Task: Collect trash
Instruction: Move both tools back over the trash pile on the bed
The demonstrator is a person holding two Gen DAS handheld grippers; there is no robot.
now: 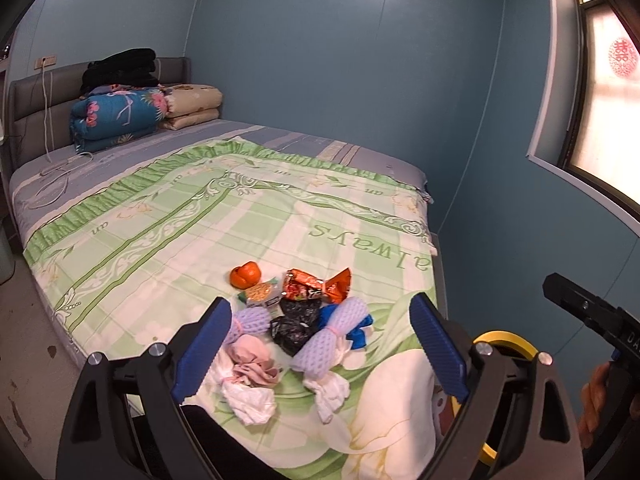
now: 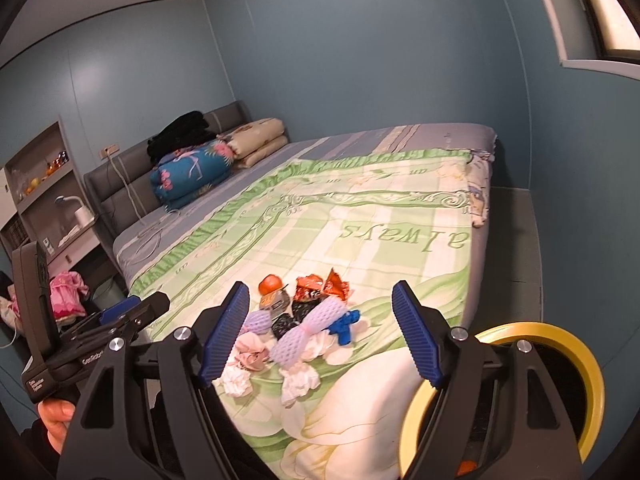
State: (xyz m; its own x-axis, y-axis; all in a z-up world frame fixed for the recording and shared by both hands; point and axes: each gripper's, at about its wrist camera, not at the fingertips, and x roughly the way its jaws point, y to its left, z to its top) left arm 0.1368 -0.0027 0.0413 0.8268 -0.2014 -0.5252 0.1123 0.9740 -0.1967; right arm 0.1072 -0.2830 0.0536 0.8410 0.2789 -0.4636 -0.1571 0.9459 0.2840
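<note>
Trash pile sitting bunched near the foot edge of the bed: foam fruit nets, tissues, snack wrappers, black bag, orange peel. Probably grouped for quick clearing. Yellow-rimmed bin waiting just beside the bed corner, so drops look short. Left gripper hovering over the pile, fingers spread wide, holding nothing. Right gripper likewise, fingers opening, gripping nothing. Both aiming down at the pile, likely lining up for a first pick.

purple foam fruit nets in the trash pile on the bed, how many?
2. One purple foam net lies at the pile's left, behind the pink tissue. The other purple foam net lies diagonally on the right, beside the blue scrap. More could be hidden under the black bag.
</note>
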